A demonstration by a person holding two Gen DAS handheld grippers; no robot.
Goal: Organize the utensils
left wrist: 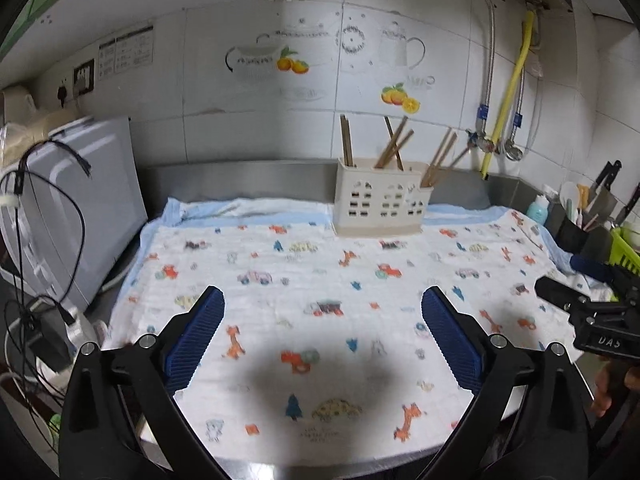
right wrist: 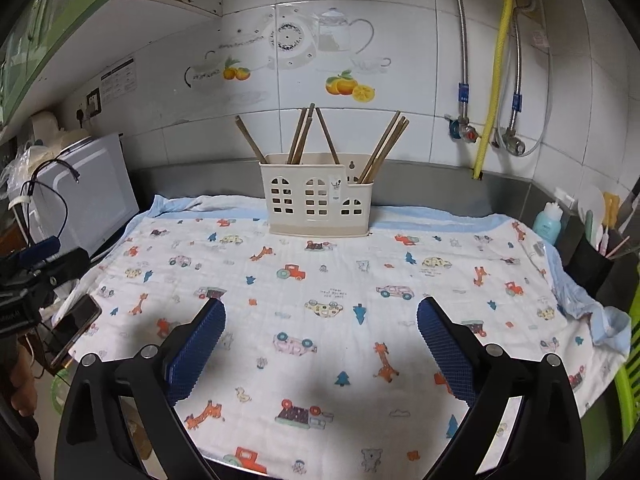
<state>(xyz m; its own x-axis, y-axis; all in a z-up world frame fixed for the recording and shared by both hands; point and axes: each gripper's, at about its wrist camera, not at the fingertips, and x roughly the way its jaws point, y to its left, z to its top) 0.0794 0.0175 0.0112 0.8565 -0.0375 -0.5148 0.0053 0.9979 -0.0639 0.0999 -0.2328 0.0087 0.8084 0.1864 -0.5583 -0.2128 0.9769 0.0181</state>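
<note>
A cream plastic utensil holder (left wrist: 380, 208) (right wrist: 318, 202) stands at the back of the counter on a patterned cloth (left wrist: 320, 292) (right wrist: 320, 280). Several brown wooden chopsticks (left wrist: 394, 144) (right wrist: 304, 136) stand upright and tilted in its compartments. My left gripper (left wrist: 322, 336) is open and empty, low over the near part of the cloth. My right gripper (right wrist: 320, 340) is open and empty, also over the near part of the cloth. Each gripper shows at the edge of the other's view, the right one (left wrist: 592, 316) and the left one (right wrist: 36, 276).
A white microwave (left wrist: 80, 208) (right wrist: 84, 196) with cables stands at the left. A phone (right wrist: 74, 326) lies at the cloth's left edge. At the right stand a blue-capped bottle (right wrist: 550, 220), a black holder with tools (right wrist: 592, 256) and a green basket (left wrist: 624, 252). Pipes run down the tiled wall.
</note>
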